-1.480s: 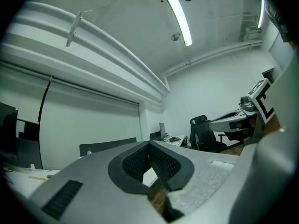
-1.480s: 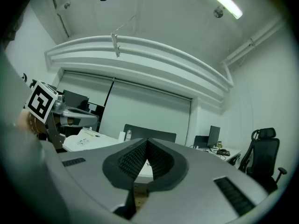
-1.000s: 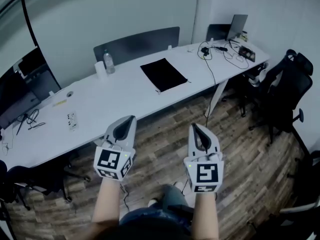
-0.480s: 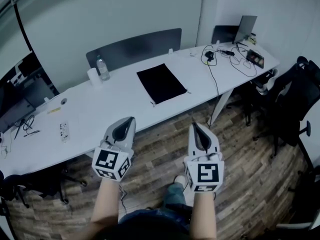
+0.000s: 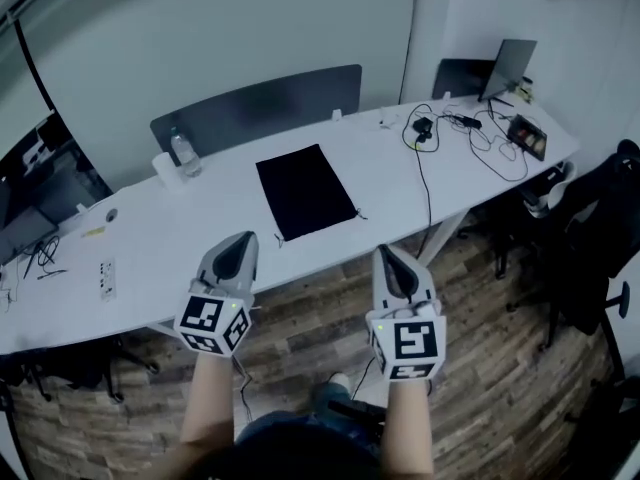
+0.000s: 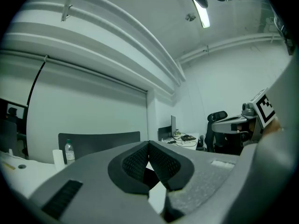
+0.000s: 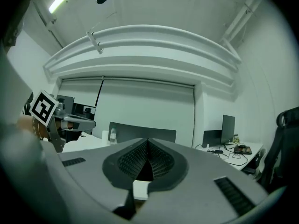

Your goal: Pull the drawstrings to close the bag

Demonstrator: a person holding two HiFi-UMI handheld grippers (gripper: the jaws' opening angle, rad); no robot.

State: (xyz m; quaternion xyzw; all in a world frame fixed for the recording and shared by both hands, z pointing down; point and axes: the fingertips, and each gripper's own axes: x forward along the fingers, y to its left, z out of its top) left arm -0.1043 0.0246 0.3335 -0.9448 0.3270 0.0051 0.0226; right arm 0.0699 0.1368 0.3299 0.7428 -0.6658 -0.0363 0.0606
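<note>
Jaws on the left grey gripper (image 5: 243,240) and right grey gripper (image 5: 386,252) are sitting pressed together, holding nothing. The flat black fabric drawstring bag (image 5: 303,190) is lying farther off on the long white table (image 5: 190,223), so I'd be opening both before going for its near edge.

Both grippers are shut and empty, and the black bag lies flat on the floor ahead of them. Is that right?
Not the floor: the head view shows the black bag lying flat on the white table. The left gripper and right gripper are shut and empty.
</note>
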